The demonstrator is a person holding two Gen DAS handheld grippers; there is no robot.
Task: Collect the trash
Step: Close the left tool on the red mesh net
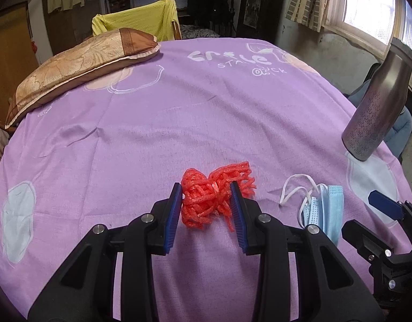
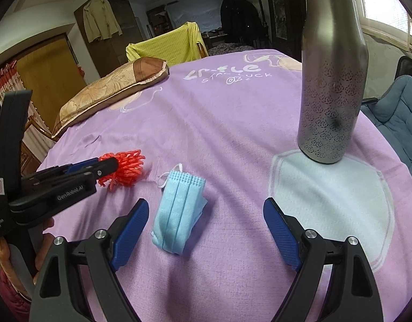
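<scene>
A crumpled red foam net (image 1: 211, 196) lies on the purple bedsheet (image 1: 179, 123). My left gripper (image 1: 206, 190) has its blue pads on both sides of the net and is shut on it; it also shows in the right wrist view (image 2: 109, 165), with the red foam net (image 2: 128, 169) at its tip. A folded light-blue face mask (image 2: 179, 212) lies on the purple bedsheet (image 2: 219, 123) just right of the net, also visible in the left wrist view (image 1: 324, 209). My right gripper (image 2: 206, 209) is open, low over the sheet, with the mask between its fingers toward the left one.
A tall patterned steel bottle (image 2: 331, 80) stands upright at the right, beyond the right gripper. A brown-gold pillow (image 1: 77, 72) lies at the far left of the bed. A chair with yellow cloth (image 1: 141, 24) stands behind the bed. A blue padded seat (image 2: 402, 115) is right of the bed.
</scene>
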